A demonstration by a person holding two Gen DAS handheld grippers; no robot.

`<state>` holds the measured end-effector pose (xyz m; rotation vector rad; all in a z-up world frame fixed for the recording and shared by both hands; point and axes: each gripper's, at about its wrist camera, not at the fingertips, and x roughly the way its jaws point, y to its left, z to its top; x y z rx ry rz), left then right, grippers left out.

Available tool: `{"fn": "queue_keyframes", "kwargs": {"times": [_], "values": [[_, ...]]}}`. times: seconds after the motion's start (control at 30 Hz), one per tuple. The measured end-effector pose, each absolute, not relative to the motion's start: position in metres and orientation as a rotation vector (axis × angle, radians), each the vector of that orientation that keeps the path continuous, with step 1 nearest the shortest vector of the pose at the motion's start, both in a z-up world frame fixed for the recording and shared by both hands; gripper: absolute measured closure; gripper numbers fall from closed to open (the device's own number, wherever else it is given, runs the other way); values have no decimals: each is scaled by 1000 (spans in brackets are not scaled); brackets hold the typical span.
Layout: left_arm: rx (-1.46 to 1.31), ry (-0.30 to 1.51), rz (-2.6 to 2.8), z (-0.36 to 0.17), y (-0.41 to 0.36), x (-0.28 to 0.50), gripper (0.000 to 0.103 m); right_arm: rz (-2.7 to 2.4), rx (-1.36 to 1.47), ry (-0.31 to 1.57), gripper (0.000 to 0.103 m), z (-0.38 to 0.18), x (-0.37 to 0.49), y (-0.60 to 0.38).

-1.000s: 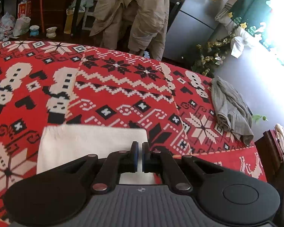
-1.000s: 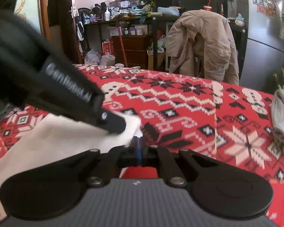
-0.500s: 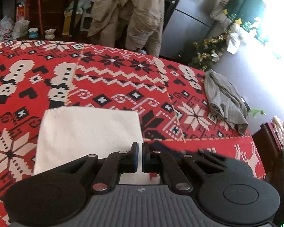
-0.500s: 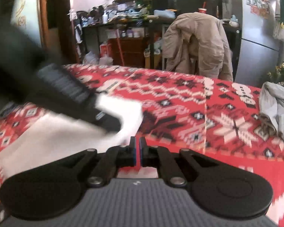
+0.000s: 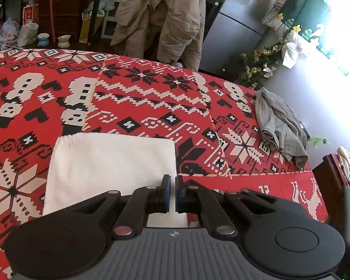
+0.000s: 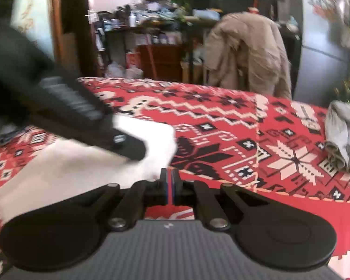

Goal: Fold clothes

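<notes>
I see the white cloth point(image 5: 109, 168) lying flat on the red patterned cover point(image 5: 151, 98), already as a neat rectangle with straight edges, just in front of my left gripper point(image 5: 172, 193). The fingers of this gripper stand almost together, with a thin gap, and white shows through the gap; I cannot tell if they pinch the near edge or only hover over it. My right gripper point(image 6: 169, 186) is at the near right corner of the same cloth, its fingers pressed together with nothing visible between them.

The gray garment point(image 5: 280, 128) lies crumpled near the right edge of the cover, well apart from the white one.

In my judgement, this scene fits 2 stages: the white piece needs 1 more fold, or it is finished and only wants smoothing. For both, I would keep the 2 grippers low and level, so the layers do not slide, and move slowly because the right view is blurred.
</notes>
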<state>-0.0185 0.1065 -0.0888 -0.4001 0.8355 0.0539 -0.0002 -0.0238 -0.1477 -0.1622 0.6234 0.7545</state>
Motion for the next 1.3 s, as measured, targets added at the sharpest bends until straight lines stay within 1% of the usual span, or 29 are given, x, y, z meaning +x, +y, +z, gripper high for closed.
{"fn": "queue_keyframes", "kwargs": {"times": [0.07, 0.3, 0.4, 0.6, 0.63, 0.73, 0.93, 1.07, 1.3], "values": [[-395, 841, 51, -89, 105, -19, 101, 776, -173, 626, 101, -150, -2, -19], [-386, 869, 21, -92, 94, -41, 101, 830, -229, 631, 101, -151, -51, -35], [-389, 871, 29, -90, 93, -51, 101, 792, -203, 636, 100, -147, -47, -41], [-435, 868, 59, -88, 99, -43, 101, 749, -173, 613, 98, -142, -22, -28], [-444, 870, 54, -88, 99, -44, 101, 765, -190, 610, 101, -142, -28, -26], [-441, 878, 39, -88, 95, -53, 101, 803, -230, 604, 100, -141, -44, -24], [-410, 896, 29, -96, 85, -83, 100, 786, -200, 626, 99, -141, -74, -51], [-401, 901, 34, -95, 83, -93, 100, 777, -203, 627, 99, -145, -72, -42], [-404, 907, 4, -92, 77, -110, 100, 833, -258, 638, 101, -142, -104, -50]]}}
